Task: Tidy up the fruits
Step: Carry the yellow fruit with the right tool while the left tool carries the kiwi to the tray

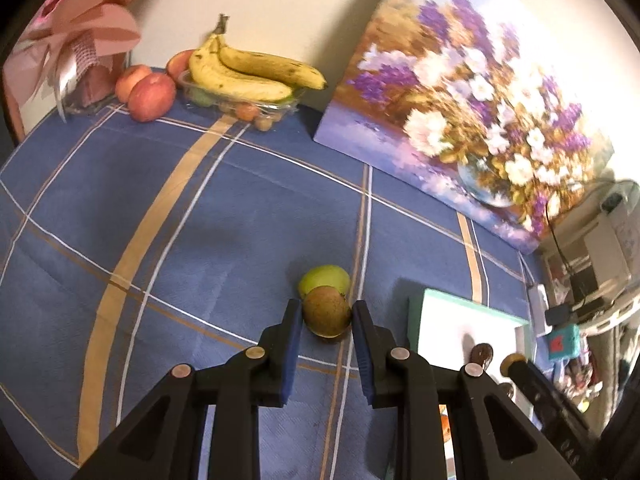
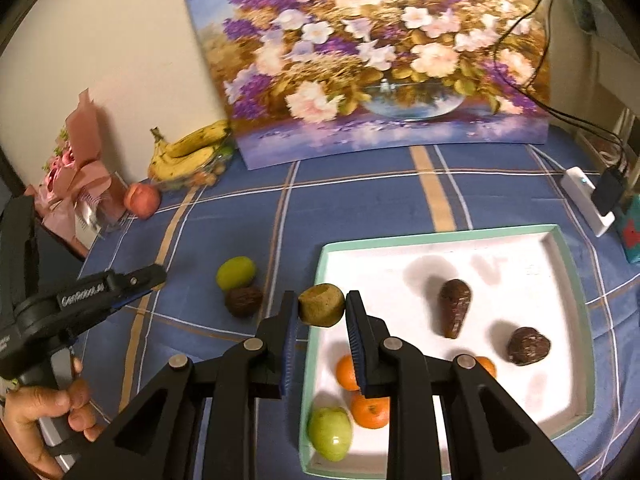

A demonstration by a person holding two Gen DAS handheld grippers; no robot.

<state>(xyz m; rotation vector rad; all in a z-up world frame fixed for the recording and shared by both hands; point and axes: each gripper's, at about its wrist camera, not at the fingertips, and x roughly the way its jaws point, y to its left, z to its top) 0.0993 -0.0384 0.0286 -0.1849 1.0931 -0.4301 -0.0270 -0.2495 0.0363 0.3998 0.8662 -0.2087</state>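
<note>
**Right wrist view: brown-green fruit being carried over the tray's edge**

Right wrist view is showing the right tool [image 2: 322, 312] closing on a small brownish-green fruit [image 2: 321, 305], its two blue pads pressing the fruit's sides at frame centre. The fruit is hanging just over the left rim of the white tray [image 2: 440, 235], probably so it can be dropped in with its kind. Lying in the tray already are two oranges [image 2: 370, 410], a green fruit [image 2: 330, 432] at the lower left corner, and two dark brown fruits [image 2: 454, 307] toward the right, which suggests sorting is well along.

Left of the tray, on the blue plaid table [image 2: 360, 196], a green fruit [image 2: 235, 272] and a dark brown one [image 2: 243, 301] are sitting touching each other. In the left wrist view, the left tool [image 1: 326, 316] is standing open, its jaws straddling that brown fruit [image 1: 326, 312] without visibly gripping it, apparently lining up the next pick.

Farther off, at upper left, bananas [image 1: 248, 68] are resting on a clear container, with peaches [image 1: 150, 96] beside them and a flower painting [image 2: 376, 56] leaning on the wall.
</note>
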